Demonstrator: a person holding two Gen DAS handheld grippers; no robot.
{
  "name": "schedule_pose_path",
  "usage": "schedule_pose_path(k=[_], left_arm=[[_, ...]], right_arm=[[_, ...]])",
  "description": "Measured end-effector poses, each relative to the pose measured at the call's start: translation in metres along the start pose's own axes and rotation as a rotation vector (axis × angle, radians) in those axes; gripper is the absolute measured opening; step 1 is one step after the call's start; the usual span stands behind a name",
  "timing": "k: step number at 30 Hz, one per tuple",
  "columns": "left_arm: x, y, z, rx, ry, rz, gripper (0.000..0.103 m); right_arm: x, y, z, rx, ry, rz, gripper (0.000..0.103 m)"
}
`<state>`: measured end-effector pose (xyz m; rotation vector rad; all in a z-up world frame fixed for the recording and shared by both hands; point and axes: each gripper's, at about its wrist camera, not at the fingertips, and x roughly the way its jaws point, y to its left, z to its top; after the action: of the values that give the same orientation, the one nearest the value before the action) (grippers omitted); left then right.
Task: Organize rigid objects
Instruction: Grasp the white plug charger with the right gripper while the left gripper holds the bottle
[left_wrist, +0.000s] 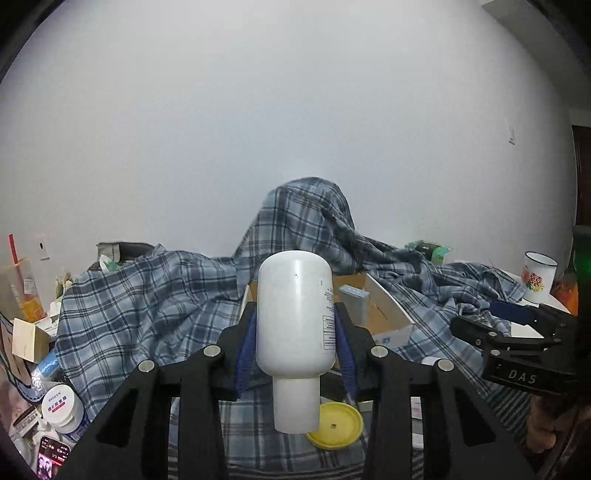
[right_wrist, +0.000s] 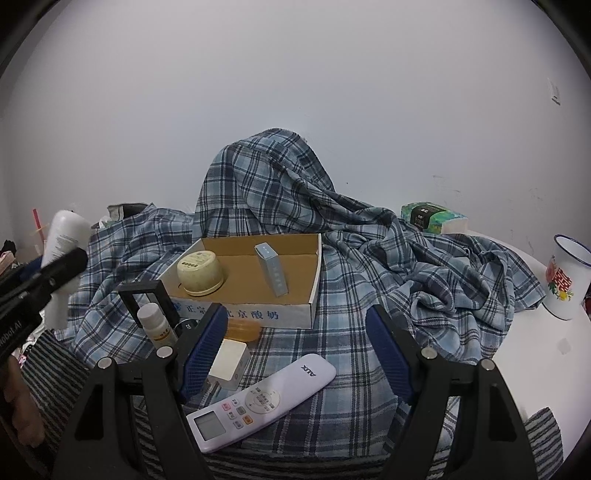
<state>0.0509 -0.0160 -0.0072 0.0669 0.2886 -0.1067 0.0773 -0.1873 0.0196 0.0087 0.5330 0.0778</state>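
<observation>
Left hand-held gripper (left_wrist: 295, 325) around white bottle (left_wrist: 295, 314)

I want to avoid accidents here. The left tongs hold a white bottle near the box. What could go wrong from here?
1. The bottle is held cap-down, only by its round sides in the left tongs; it may slip out.
2. The box already holds a jar and a small carton; the bottle may knock the upright carton over.
3. The box lies on a rumpled shirt, so it may shift or tilt.
</observation>
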Motion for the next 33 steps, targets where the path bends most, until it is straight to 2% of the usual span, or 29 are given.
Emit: schedule_pose_path(k=[2, 9, 13, 16, 20, 25, 33], left_arm=[[0.002, 0.004, -0.006, -0.010, -0.013, -0.002, 0.041], [0.011, 0.018, -0.012, -0.085, 0.024, 0.001, 0.041], [0.016, 0.025, -0.015, -0.121, 0.052, 0.007, 0.041], [0.017, 0.026, -0.016, -0.129, 0.058, 0.009, 0.041], [0.018, 0.028, -0.016, -0.137, 0.066, 0.019, 0.041], [0.018, 0.038, -0.018, -0.187, 0.065, 0.017, 0.041], [0.018, 0.032, -0.016, -0.171, 0.067, 0.023, 0.041]], right_arm=[[0.002, 0.002, 0.000, -0.006, 0.009, -0.009, 0.076], [0.007, 0.014, 0.006, -0.043, 0.062, -0.033, 0.076], [0.011, 0.024, 0.014, -0.025, 0.111, -0.001, 0.076], [0.014, 0.034, 0.020, -0.014, 0.122, -0.012, 0.076], [0.031, 0.045, 0.022, 0.013, 0.185, -0.015, 0.076], [0.054, 0.056, 0.013, 0.000, 0.251, -0.013, 0.072], [0.086, 0.069, -0.015, -0.013, 0.393, 0.030, 0.065]])
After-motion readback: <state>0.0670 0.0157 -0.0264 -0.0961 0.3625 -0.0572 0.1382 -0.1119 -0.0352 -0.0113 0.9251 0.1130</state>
